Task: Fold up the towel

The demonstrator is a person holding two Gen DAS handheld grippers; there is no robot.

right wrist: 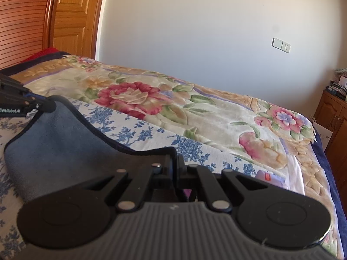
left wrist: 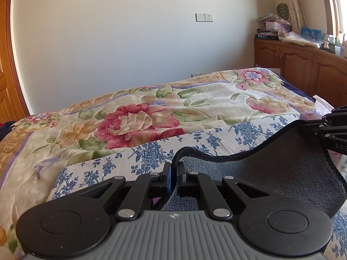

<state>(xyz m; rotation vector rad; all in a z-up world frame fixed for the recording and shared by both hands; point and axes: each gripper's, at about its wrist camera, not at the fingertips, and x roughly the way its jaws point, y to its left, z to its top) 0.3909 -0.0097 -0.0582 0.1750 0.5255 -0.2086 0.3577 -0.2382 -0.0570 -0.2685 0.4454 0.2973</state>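
Note:
A grey-blue towel with a dark hem hangs lifted between my two grippers above the bed. My left gripper is shut on one corner of its upper hem. My right gripper is shut on the other corner of the towel. The right gripper also shows at the right edge of the left wrist view, and the left gripper shows at the left edge of the right wrist view. The hem sags between them.
The bed carries a blue-flowered white sheet near me and a plush floral blanket beyond. A white wall stands behind. A wooden cabinet with clutter on top is at the right, a wooden door at the left.

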